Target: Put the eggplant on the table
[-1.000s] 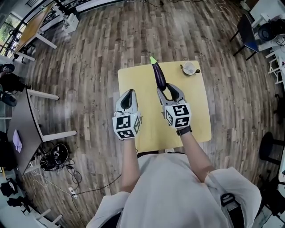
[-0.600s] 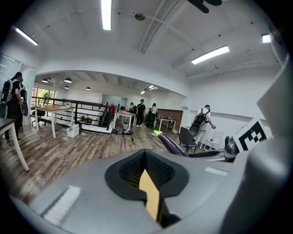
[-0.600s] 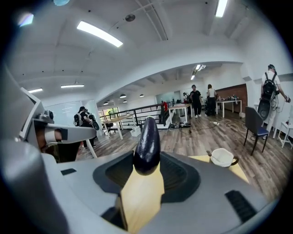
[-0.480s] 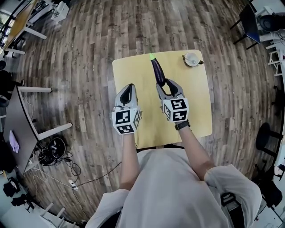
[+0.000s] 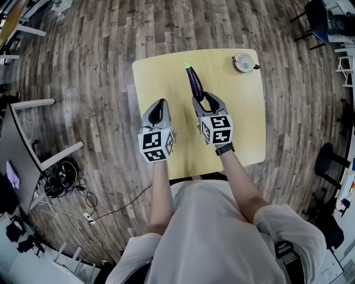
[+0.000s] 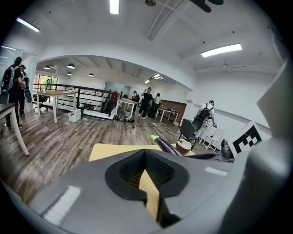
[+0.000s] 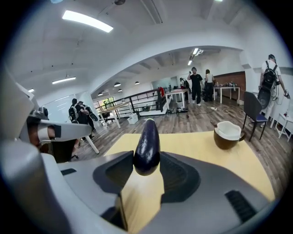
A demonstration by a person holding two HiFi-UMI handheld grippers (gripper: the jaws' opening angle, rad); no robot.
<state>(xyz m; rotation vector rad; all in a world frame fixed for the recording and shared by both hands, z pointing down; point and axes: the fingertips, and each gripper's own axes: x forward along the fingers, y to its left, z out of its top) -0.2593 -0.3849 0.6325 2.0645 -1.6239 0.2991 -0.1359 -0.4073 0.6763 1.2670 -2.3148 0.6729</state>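
A dark purple eggplant with a green stem end juts forward over the yellow table. My right gripper is shut on its near end. In the right gripper view the eggplant sits between the two pads, above the tabletop; whether its far tip touches the table I cannot tell. My left gripper hovers over the table's left part, shut and with nothing in it. The left gripper view shows the eggplant to the right, beyond my shut left gripper.
A brown-and-white cup stands at the table's far right corner, also seen in the right gripper view. A dark desk and floor cables lie to the left. Chairs stand at the right. People stand far back in the room.
Both grippers have come down toward the yellow table, side by side. The right one still holds the eggplant; the left stays shut.
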